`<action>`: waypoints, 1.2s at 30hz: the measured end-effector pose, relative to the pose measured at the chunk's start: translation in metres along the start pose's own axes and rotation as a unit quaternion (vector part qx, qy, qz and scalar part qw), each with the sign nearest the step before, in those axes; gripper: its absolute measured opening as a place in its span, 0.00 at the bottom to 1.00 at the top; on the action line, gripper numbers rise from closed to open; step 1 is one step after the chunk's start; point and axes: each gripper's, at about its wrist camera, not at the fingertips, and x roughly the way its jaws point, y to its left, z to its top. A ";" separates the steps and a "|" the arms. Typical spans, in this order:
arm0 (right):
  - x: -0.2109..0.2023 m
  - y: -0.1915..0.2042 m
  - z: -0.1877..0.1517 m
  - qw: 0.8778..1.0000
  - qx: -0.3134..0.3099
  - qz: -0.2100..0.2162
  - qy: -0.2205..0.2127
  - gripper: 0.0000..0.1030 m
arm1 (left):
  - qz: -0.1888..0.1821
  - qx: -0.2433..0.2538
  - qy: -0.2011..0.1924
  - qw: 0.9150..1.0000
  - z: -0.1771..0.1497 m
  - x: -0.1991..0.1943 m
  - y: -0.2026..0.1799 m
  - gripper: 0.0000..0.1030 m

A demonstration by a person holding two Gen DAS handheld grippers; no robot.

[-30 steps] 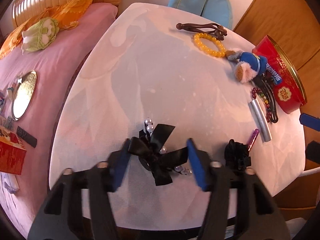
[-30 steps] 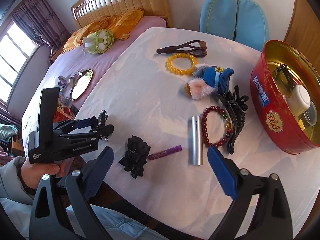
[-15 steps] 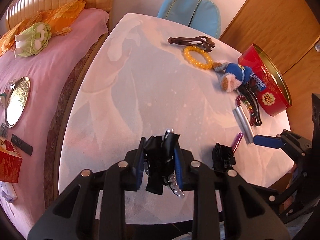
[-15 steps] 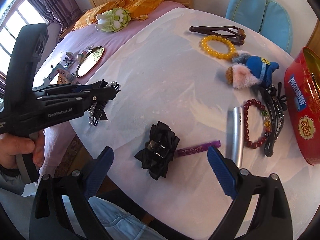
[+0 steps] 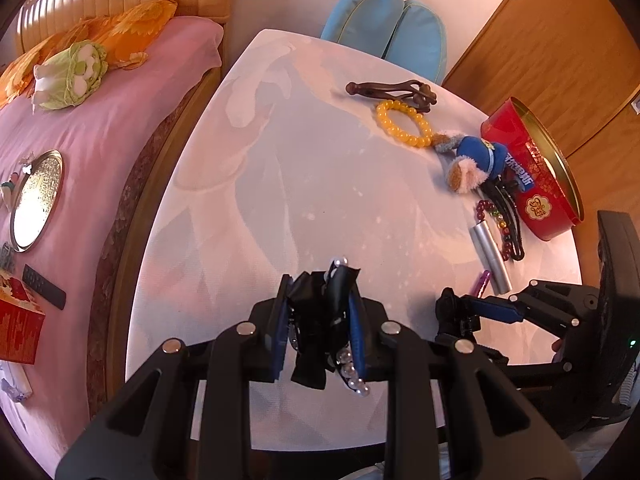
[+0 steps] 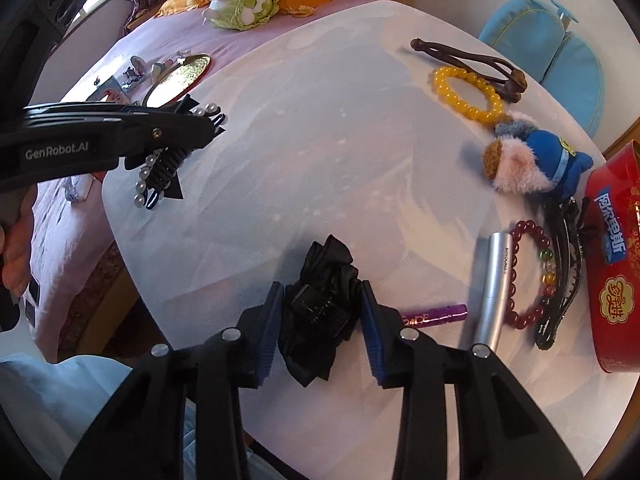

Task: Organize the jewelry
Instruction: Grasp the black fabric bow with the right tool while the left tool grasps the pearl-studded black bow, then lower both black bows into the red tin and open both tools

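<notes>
Two bead bracelets lay on the table (image 6: 320, 128): one yellow (image 6: 468, 94), one dark red (image 6: 534, 276). The left gripper (image 5: 320, 320) clamped the pearl bow clip (image 5: 324, 328) above the near edge. The right gripper (image 6: 322, 320) was closing around one black bow (image 6: 320, 304). One silver tube (image 6: 494, 284) read "SOYOUNG".

The counter (image 6: 320, 128) lies bare through its middle and left side, while the yellow bead bracelet (image 6: 468, 94), plush toy (image 6: 532, 164), silver tube (image 6: 494, 284) and red tin (image 6: 616, 280) crowd its right edge.
</notes>
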 end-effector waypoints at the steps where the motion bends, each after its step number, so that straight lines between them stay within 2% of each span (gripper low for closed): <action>1: -0.009 -0.003 0.001 1.000 0.003 0.004 -0.012 0.37 | -0.001 0.001 -0.001 1.000 0.002 -0.001 -0.002 0.25; 7: -0.058 -0.040 -0.006 0.997 0.039 -0.004 -0.073 0.37 | -0.012 0.032 -0.014 0.999 0.019 -0.004 -0.041 0.25; 11: -0.099 -0.083 -0.034 0.990 0.079 -0.025 -0.113 0.37 | -0.026 0.070 -0.023 0.997 0.032 -0.002 -0.090 0.25; 19: -0.169 -0.188 -0.113 0.964 0.180 -0.090 -0.173 0.37 | -0.067 0.139 -0.047 0.987 0.064 0.002 -0.209 0.25; 22: -0.180 -0.224 -0.125 0.954 0.212 -0.107 -0.180 0.37 | -0.082 0.164 -0.042 0.982 0.074 0.011 -0.247 0.25; 25: -0.184 -0.252 -0.123 0.948 0.234 -0.109 -0.189 0.37 | -0.089 0.193 -0.035 0.976 0.089 0.025 -0.279 0.25; 30: -0.173 -0.303 -0.089 0.941 0.259 -0.110 -0.187 0.37 | -0.094 0.250 -0.023 0.963 0.129 0.062 -0.318 0.25; 33: -0.156 -0.339 -0.060 0.941 0.275 -0.102 -0.169 0.37 | -0.090 0.285 -0.017 0.954 0.155 0.089 -0.336 0.25; 36: -0.134 -0.369 -0.024 0.946 0.268 -0.108 -0.145 0.37 | -0.088 0.296 0.003 0.951 0.173 0.118 -0.345 0.25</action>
